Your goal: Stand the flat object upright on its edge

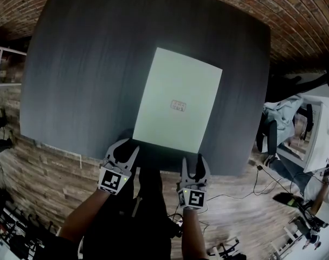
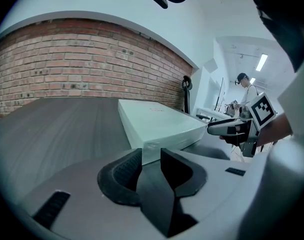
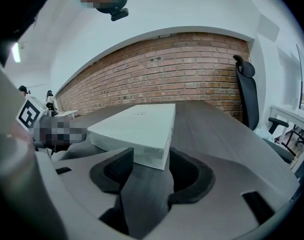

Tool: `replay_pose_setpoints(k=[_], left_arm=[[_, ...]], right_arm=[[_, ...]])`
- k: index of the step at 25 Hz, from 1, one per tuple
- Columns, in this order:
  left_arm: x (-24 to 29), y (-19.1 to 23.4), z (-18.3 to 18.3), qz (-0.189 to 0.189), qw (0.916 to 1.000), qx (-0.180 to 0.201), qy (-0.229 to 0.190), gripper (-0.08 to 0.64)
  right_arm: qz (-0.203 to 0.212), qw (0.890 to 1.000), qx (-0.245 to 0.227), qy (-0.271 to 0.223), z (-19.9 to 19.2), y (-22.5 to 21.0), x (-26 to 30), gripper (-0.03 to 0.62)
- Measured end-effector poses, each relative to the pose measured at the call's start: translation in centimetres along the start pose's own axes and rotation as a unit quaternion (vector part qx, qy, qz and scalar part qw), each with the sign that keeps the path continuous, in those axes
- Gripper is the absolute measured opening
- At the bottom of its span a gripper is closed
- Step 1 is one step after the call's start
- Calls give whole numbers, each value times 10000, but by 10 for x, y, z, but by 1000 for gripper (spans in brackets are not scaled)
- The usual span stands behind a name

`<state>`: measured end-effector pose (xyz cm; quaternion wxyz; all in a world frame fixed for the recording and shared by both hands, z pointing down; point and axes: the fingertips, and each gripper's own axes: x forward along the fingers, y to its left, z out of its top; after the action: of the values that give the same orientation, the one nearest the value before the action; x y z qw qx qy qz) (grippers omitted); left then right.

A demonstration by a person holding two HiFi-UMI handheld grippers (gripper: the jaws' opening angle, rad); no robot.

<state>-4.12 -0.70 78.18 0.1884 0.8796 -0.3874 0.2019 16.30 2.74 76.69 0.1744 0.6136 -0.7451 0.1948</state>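
Note:
A flat white box (image 1: 178, 107) lies face down on the dark grey table (image 1: 83, 80), its near edge close to the table's front edge. My left gripper (image 1: 126, 149) is at the box's near left corner, jaws apart with nothing pressed between them. In the left gripper view the box (image 2: 157, 121) shows just beyond the left gripper (image 2: 150, 156). My right gripper (image 1: 192, 164) is at the near right corner, also open. In the right gripper view the corner of the box (image 3: 136, 129) sits just past the gap of the right gripper (image 3: 150, 166), untouched.
A brick wall (image 2: 81, 69) runs behind the table. A black office chair (image 3: 247, 94) stands at the table's far right. A person (image 2: 247, 91) stands in the background room. Cables (image 1: 262, 188) and equipment lie on the wooden floor at the right.

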Motion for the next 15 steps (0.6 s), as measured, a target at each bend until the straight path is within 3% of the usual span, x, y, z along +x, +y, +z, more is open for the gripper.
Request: replay_pose_setpoints(k=[15], left_arm=[[16,3,-1,-74,9999,-5,75,149]], right_arm=[[72,9999,-40,137,-14,-1,10,225]])
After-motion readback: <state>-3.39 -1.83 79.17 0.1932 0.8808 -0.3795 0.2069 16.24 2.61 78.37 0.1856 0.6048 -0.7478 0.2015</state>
